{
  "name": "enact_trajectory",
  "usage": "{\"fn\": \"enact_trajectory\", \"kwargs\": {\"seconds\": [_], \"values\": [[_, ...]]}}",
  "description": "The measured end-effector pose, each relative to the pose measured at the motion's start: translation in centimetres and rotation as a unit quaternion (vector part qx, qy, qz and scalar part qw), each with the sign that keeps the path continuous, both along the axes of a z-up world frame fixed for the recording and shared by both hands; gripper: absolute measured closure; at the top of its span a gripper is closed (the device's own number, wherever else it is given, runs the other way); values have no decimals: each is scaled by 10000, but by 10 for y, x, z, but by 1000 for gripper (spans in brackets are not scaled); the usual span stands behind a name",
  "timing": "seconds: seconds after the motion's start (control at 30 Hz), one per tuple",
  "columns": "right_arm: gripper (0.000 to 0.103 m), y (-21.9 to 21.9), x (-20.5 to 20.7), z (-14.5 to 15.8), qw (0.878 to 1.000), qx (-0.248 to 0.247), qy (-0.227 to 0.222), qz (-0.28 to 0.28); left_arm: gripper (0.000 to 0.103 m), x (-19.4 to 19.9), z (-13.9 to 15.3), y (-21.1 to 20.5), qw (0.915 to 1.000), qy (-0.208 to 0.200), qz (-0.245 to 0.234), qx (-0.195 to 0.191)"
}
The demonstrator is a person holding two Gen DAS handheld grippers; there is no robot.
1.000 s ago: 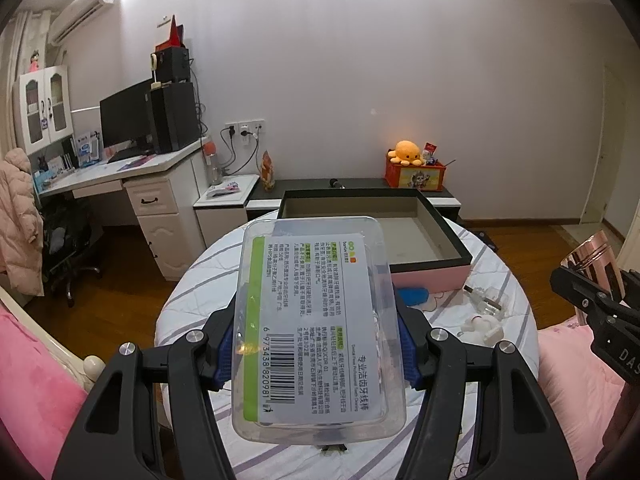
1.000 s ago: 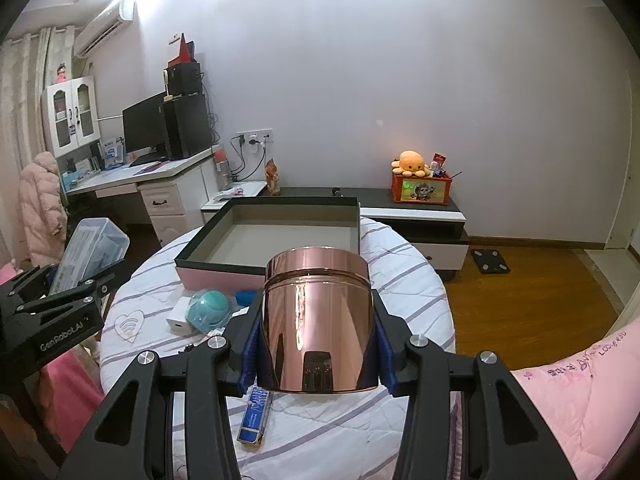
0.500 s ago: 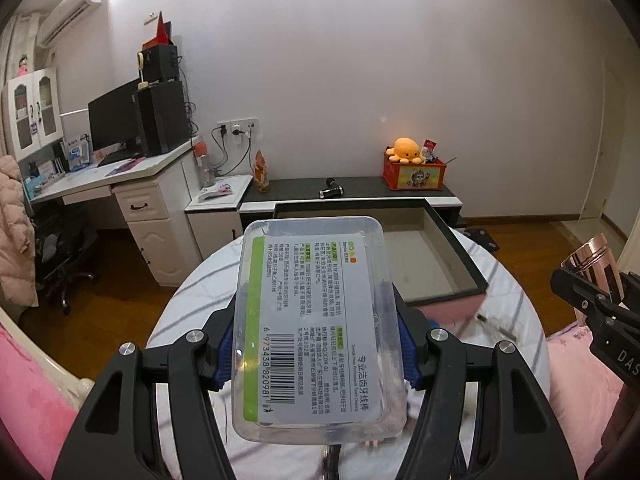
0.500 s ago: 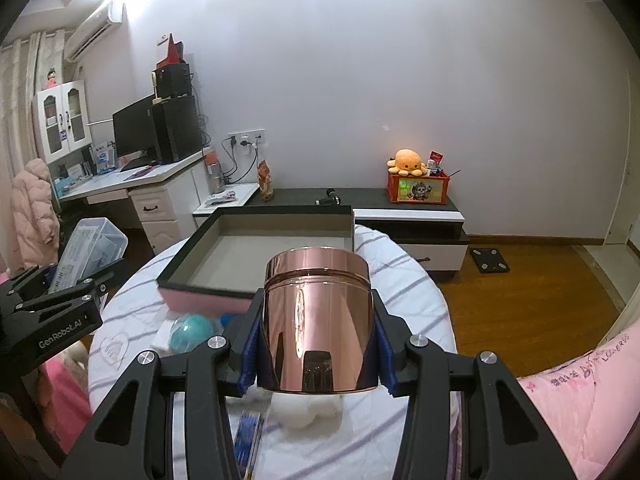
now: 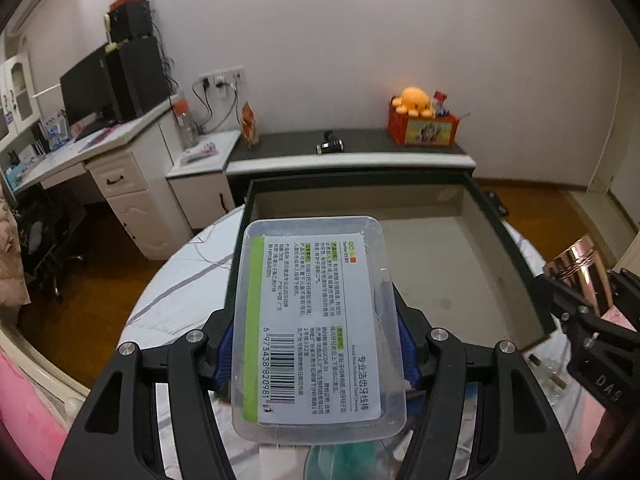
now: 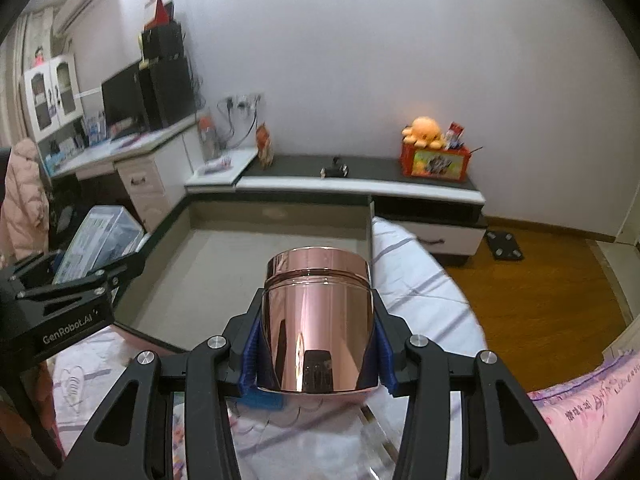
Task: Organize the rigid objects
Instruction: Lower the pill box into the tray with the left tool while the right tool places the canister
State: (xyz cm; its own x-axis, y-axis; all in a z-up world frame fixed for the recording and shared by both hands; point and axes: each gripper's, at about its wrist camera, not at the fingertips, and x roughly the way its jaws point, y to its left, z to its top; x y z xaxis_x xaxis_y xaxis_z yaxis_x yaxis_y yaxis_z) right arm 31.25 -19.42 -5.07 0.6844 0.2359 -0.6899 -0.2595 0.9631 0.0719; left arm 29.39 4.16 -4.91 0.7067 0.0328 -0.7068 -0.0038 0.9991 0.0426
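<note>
The left claw (image 5: 316, 344) grips a clear plastic box (image 5: 316, 328) at lower centre, its long axis pointing away toward the open tray (image 5: 516, 256), barcode label facing up. The right claw (image 6: 318, 344) clamps a shiny rose-gold tin (image 6: 318, 320) upright at lower centre, over the tray's (image 6: 160, 236) right edge on the table (image 6: 420, 276).
</note>
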Motion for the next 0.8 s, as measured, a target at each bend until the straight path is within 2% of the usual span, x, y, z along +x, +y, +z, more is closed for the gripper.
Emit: {"fn": "enact_trajectory", "kwargs": {"seconds": [0.13, 0.23, 0.3, 0.33, 0.37, 0.4, 0.47, 0.6, 0.8], "values": [[55, 6, 19, -18, 9996, -50, 252, 88, 40, 15, -10, -1, 9998, 135, -34, 161], [55, 5, 26, -25, 9993, -9, 353, 91, 38, 22, -17, 2, 9997, 246, -31, -3], [55, 2, 29, -27, 9992, 152, 361, 53, 30, 26, -19, 4, 9994, 316, -31, -99], [55, 1, 32, -28, 9991, 192, 378, 42, 18, 28, -20, 5, 9994, 330, -28, -92], [53, 1, 33, -28, 9990, 198, 389, 18, 10, 28, -20, 5, 9995, 292, 0, -80], [50, 0, 33, -29, 9991, 184, 383, -13, 8, 27, -19, 6, 9997, 241, 47, -51], [23, -1, 32, -27, 9994, 142, 302, -61, 8, 27, -19, 8, 9997, 207, 101, -41], [22, 0, 28, -22, 9997, 147, 174, -53, 7, 28, -21, 14, 9994, 292, 147, -100], [22, -2, 27, -20, 9995, 214, 242, -72, 7, 22, -20, 16, 9993, 293, 200, -117]]}}
